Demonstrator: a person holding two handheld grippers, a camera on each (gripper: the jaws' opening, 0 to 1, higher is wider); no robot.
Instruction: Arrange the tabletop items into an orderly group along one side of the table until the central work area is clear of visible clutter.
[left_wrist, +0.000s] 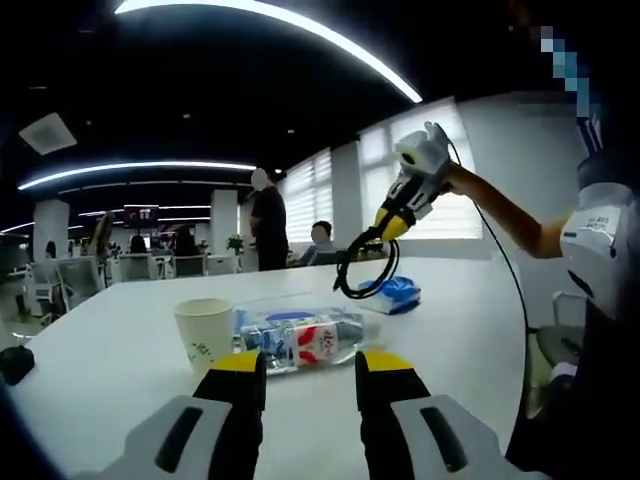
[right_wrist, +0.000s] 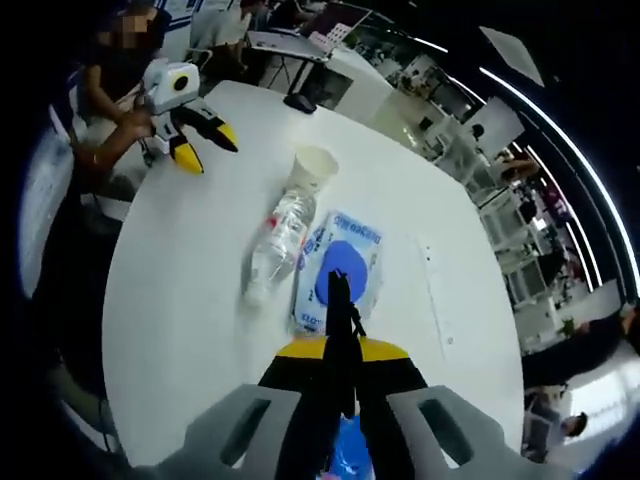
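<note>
Paper cups: one (left_wrist: 204, 333), left of centre
Water bottles: one (left_wrist: 300, 339), lying at centre
Blue packets: one (right_wrist: 340, 268), centre
Black cables: one (left_wrist: 362, 268), centre
Grippers: two

Open office under a dark ceiling (left_wrist: 200, 90) with curved light strips (left_wrist: 290, 25); bright blinded windows (left_wrist: 420, 170); desks and chairs (left_wrist: 60, 280) behind; white bench (left_wrist: 110, 360).
</note>
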